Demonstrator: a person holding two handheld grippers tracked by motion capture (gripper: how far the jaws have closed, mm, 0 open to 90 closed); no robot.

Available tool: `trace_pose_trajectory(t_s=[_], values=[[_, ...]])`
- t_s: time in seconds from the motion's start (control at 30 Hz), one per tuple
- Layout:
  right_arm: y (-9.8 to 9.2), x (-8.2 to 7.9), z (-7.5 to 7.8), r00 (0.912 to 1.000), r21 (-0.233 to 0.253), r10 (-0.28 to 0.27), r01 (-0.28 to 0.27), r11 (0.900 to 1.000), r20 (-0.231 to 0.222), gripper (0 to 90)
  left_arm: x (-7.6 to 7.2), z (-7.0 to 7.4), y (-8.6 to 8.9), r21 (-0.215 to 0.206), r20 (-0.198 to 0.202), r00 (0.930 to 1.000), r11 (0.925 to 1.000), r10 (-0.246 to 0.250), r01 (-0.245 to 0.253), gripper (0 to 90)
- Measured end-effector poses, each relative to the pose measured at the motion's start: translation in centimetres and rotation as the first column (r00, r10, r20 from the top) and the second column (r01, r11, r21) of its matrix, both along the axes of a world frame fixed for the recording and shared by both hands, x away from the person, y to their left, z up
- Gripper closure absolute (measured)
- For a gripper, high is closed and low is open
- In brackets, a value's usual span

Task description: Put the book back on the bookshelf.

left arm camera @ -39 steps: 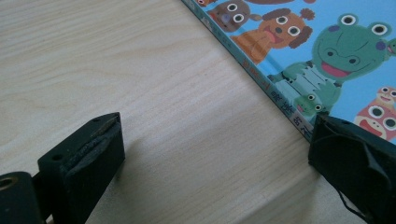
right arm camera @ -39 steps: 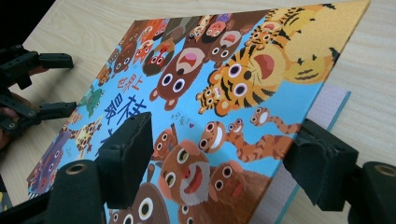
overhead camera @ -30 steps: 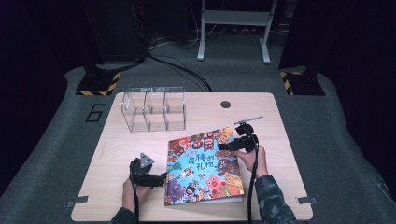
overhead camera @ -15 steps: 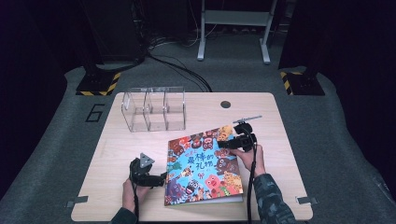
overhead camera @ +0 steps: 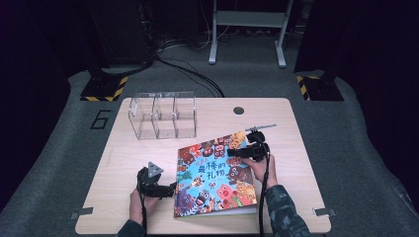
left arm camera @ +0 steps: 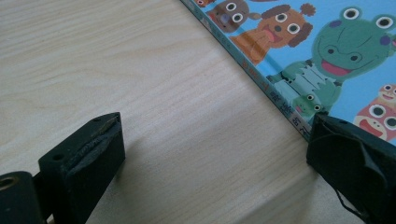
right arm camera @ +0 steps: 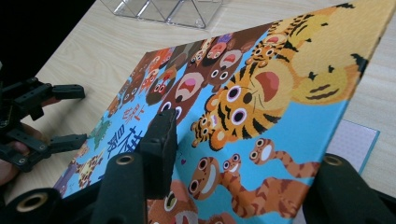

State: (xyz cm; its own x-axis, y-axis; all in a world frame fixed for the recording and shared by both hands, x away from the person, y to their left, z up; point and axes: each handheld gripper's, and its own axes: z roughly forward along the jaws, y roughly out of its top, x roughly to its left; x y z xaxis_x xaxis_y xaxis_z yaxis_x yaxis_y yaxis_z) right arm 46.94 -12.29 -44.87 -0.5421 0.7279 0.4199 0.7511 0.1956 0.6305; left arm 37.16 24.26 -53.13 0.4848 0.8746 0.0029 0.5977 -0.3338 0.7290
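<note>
your picture book [overhead camera: 216, 174] reads "棒的礼物" over cartoon animals; right tongs [overhead camera: 245, 152] grip its lifted cover, left tongs [left arm camera: 210, 158] stand wide at its spine.

Large numeral "6" on the grey floor mat [overhead camera: 101, 119], Chinese characters on the picture book [overhead camera: 216, 174] cover

The book [overhead camera: 215, 177] has a smooth, shiny paper cover. The tabletop [overhead camera: 123, 163] is pale wood with fine lines. The box [overhead camera: 163, 114] is clear plastic.
</note>
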Motion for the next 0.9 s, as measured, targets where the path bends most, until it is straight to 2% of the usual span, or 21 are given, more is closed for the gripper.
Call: trace_pose_trajectory(t_s=[0.2,0.33,0.5,0.57,0.9], values=[[-0.1,-0.1,-0.1,1.0000,0.012,0.009,-0.009,1.000,0.000,51.4,0.0,0.0,0.0,-0.001,-0.004,1.0000,1.0000,-0.003,0.003,4.0],[-0.3,-0.3,0.0,0.9983,0.051,0.039,-0.041,0.998,0.044,55.9,0.0,0.0,0.0,-0.007,0.000,1.0000,1.0000,0.002,-0.002,4.2],[-0.3,-0.3,0.0,0.9978,0.052,0.043,-0.046,0.998,0.050,56.1,0.0,0.0,0.0,-0.008,0.000,1.0000,1.0000,0.001,-0.001,4.2],[-0.3,-0.4,0.0,0.9954,0.050,0.056,-0.060,0.997,0.078,56.0,0.0,0.0,0.0,-0.007,0.000,1.0000,1.0000,0.002,-0.002,4.2],[-0.6,-1.0,-0.4,0.9922,0.054,0.054,-0.060,0.997,0.112,55.7,0.0,0.0,0.0,-0.006,-0.001,1.0000,1.0000,0.000,0.000,4.2]])
